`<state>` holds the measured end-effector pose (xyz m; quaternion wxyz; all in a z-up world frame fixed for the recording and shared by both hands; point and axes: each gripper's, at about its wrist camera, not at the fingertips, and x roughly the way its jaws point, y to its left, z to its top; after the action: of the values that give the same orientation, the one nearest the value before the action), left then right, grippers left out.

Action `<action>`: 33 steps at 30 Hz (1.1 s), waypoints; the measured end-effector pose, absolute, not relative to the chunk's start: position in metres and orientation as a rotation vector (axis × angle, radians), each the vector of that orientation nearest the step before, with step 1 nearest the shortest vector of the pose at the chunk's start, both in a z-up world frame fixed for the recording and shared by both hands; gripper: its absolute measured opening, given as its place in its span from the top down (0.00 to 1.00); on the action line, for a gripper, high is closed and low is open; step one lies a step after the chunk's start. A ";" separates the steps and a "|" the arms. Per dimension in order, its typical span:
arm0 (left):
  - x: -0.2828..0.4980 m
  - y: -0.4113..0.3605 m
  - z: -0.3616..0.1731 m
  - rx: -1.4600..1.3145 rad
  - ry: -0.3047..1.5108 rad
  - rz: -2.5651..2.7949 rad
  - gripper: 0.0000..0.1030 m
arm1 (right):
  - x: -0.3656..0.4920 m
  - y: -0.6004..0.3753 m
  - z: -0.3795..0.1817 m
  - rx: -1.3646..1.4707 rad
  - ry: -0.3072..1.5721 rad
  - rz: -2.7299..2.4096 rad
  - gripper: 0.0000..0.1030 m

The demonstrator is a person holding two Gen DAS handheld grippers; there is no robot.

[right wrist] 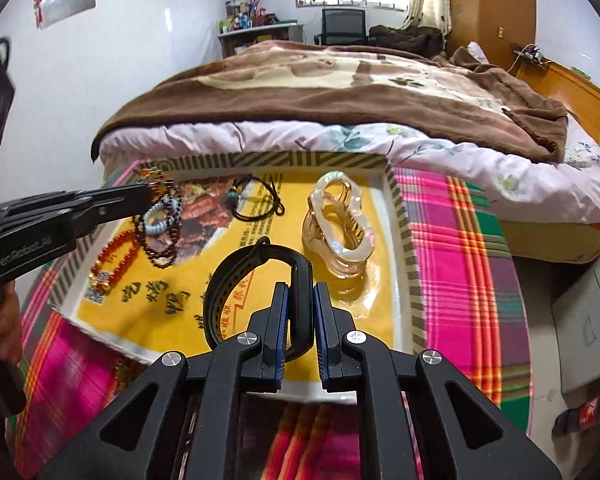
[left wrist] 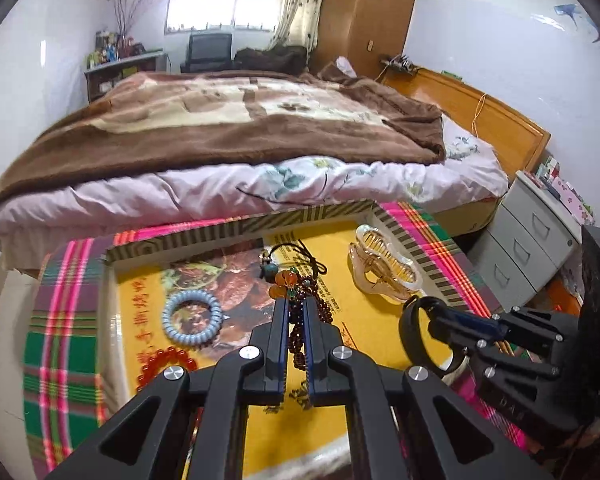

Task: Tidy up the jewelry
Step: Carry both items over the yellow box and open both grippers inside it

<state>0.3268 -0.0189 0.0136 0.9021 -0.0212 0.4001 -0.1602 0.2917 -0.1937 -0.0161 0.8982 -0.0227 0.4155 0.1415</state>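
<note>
**Jewelry tray, two pieces held above it**

- Shallow striped-rim tray (right wrist: pixel 400 216): taken as landmark; it serves as the collecting place on the plaid cloth (right wrist: pixel 460 248).
- Left gripper (left wrist: pixel 296 312): fingers closed on a dark bead strand (left wrist: pixel 300 332) with orange pendant, apparently lifted over the tray's middle so that it hangs free.
- Right gripper (right wrist: pixel 300 300): fingers clamped on a black wristband (right wrist: pixel 240 280), held at the tray's near edge, probably for setting down.
- Inside the tray: amber hair claw (right wrist: pixel 340 228) toward its right side; pale blue coil hair tie (left wrist: pixel 192 316) and red bead bracelet (right wrist: pixel 116 256) toward its left; black cord necklace (right wrist: pixel 260 196) toward its far rim.
</note>
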 end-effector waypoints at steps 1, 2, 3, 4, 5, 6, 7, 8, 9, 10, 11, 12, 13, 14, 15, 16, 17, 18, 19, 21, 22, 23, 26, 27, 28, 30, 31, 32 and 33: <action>0.332 -0.020 0.008 -0.042 0.842 -0.337 0.94 | 0.294 -0.193 -0.019 -0.055 0.867 0.294 0.88; 0.336 -0.022 0.003 -0.041 0.851 -0.336 0.94 | 0.295 -0.192 -0.022 -0.066 0.872 0.292 0.88; 0.341 -0.023 -0.002 -0.037 0.866 -0.336 0.94 | 0.296 -0.192 -0.024 -0.075 0.874 0.288 0.88; 0.346 -0.024 -0.006 -0.036 0.874 -0.335 0.94 | 0.297 -0.191 -0.027 -0.086 0.877 0.286 0.88; 0.350 -0.024 -0.011 -0.040 0.887 -0.329 0.94 | 0.298 -0.191 -0.030 -0.097 0.880 0.283 0.88; 0.353 -0.025 -0.014 -0.044 0.896 -0.332 0.94 | 0.300 -0.190 -0.031 -0.106 0.880 0.278 0.88; 0.355 -0.025 -0.017 -0.046 0.901 -0.337 0.94 | 0.300 -0.189 -0.033 -0.121 0.877 0.271 0.88; 0.358 -0.026 -0.020 -0.046 0.908 -0.336 0.94 | 0.300 -0.188 -0.035 -0.135 0.875 0.266 0.88; 0.360 -0.026 -0.023 -0.046 0.917 -0.331 0.94 | 0.301 -0.187 -0.036 -0.141 0.877 0.263 0.88; 0.363 -0.028 -0.026 -0.045 0.924 -0.329 0.94 | 0.301 -0.187 -0.038 -0.145 0.881 0.262 0.88; 0.365 -0.028 -0.028 -0.048 0.930 -0.326 0.94 | 0.302 -0.187 -0.040 -0.148 0.885 0.261 0.88; 0.366 -0.028 -0.030 -0.052 0.938 -0.324 0.94 | 0.302 -0.187 -0.041 -0.152 0.885 0.258 0.88; 0.367 -0.029 -0.032 -0.051 0.941 -0.325 0.94 | 0.302 -0.187 -0.042 -0.160 0.884 0.253 0.88; 0.368 -0.030 -0.034 -0.048 0.946 -0.324 0.94 | 0.303 -0.186 -0.043 -0.165 0.887 0.250 0.88; 0.369 -0.031 -0.035 -0.046 0.954 -0.321 0.94 | 0.304 -0.186 -0.044 -0.166 0.890 0.249 0.88; 0.370 -0.032 -0.037 -0.045 0.964 -0.316 0.94 | 0.305 -0.187 -0.045 -0.162 0.893 0.252 0.88; 0.371 -0.032 -0.039 -0.047 0.971 -0.313 0.93 | 0.305 -0.186 -0.045 -0.163 0.893 0.247 0.88; 0.372 -0.032 -0.041 -0.047 0.979 -0.310 0.93 | 0.306 -0.186 -0.046 -0.165 0.895 0.243 0.87; 0.373 -0.033 -0.042 -0.047 0.981 -0.310 0.93 | 0.306 -0.186 -0.046 -0.164 0.893 0.242 0.87; 0.373 -0.033 -0.043 -0.046 0.980 -0.313 0.92 | 0.305 -0.187 -0.045 -0.160 0.890 0.244 0.87; 0.373 -0.032 -0.043 -0.045 0.982 -0.311 0.91 | 0.305 -0.187 -0.045 -0.158 0.890 0.245 0.87; 0.373 -0.032 -0.043 -0.044 0.983 -0.309 0.84 | 0.305 -0.188 -0.044 -0.155 0.890 0.245 0.87; 0.369 -0.031 -0.039 -0.047 0.969 -0.305 0.52 | 0.302 -0.192 -0.038 -0.130 0.873 0.246 0.85; 0.366 -0.030 -0.036 -0.050 0.957 -0.309 0.48 | 0.301 -0.193 -0.036 -0.124 0.868 0.248 0.83; 0.363 -0.029 -0.033 -0.051 0.951 -0.310 0.48 | 0.298 -0.195 -0.032 -0.118 0.859 0.250 0.83; 0.357 -0.026 -0.027 -0.058 0.941 -0.309 0.48 | 0.294 -0.197 -0.027 -0.108 0.845 0.254 0.81; 0.352 -0.025 -0.022 -0.062 0.931 -0.313 0.48 | 0.290 -0.199 -0.023 -0.099 0.835 0.262 0.81; 0.347 -0.023 -0.018 -0.062 0.918 -0.320 0.48 | 0.286 -0.201 -0.020 -0.090 0.827 0.269 0.80; 0.340 -0.022 -0.012 -0.059 0.902 -0.323 0.47 | 0.282 -0.203 -0.017 -0.080 0.821 0.275 0.78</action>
<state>0.3399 -0.0222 -0.0124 0.8870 -0.0284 0.4338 -0.1555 0.2817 -0.2033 -0.0172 0.9070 -0.0390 0.3976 0.1332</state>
